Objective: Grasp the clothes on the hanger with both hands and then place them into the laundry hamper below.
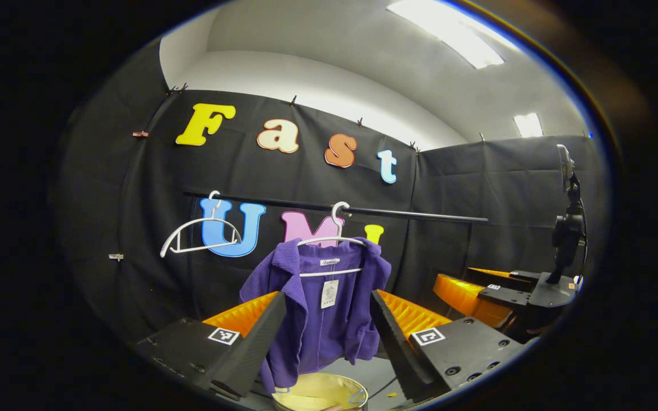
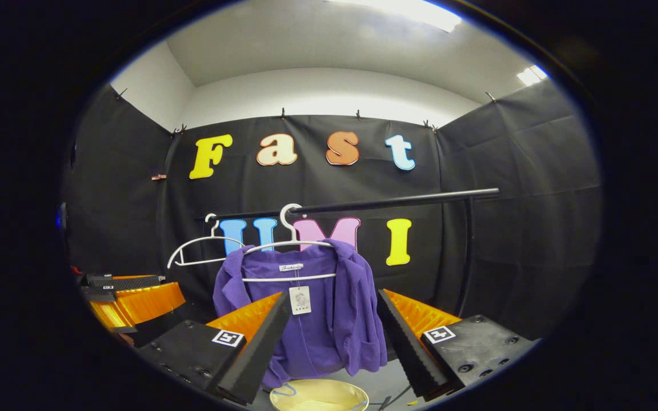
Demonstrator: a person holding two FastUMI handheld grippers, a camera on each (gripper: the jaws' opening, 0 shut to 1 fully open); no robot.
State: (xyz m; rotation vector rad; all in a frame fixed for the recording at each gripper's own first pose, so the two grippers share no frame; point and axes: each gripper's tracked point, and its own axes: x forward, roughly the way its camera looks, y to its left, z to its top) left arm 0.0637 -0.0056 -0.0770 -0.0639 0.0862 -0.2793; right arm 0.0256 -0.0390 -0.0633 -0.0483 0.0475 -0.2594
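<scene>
Left to right along the black horizontal rail [image 1: 409, 214]: one bare white plastic hanger [image 1: 200, 234], then one second white plastic hanger [image 1: 332, 240] carrying the single purple ribbed knit cardigan [image 1: 329, 319], a paper tag dangling at its neck. I count two hangers, one garment, one hamper and two pairs of tongs. The cardigan hangs with its long axis vertical, shoulders spread across the hanger and hem drooping toward the round pale yellow laundry hamper [image 1: 320, 394], whose rim sits directly beneath it at the bottom of both views. In the left gripper view my left tongs [image 1: 329, 337] stand wide apart, framing the garment, which lies straight ahead and slightly above, not yet touched; my right tongs [image 1: 477, 297] appear off to the right, and from that angle I cannot tell their spread. In the right gripper view my right tongs [image 2: 332, 342] likewise gape wide, holding nothing, the cardigan [image 2: 317, 319] centred ahead between the fingers and the hamper [image 2: 317, 395] below; my left tongs [image 2: 129, 302] show at the far left. Neither pair looks clearly nearer, I judge. The coming move turns on advancing both pairs forward and a little upward to the shoulders, then lifting the cloth off the hanger before lowering it straight down.
</scene>
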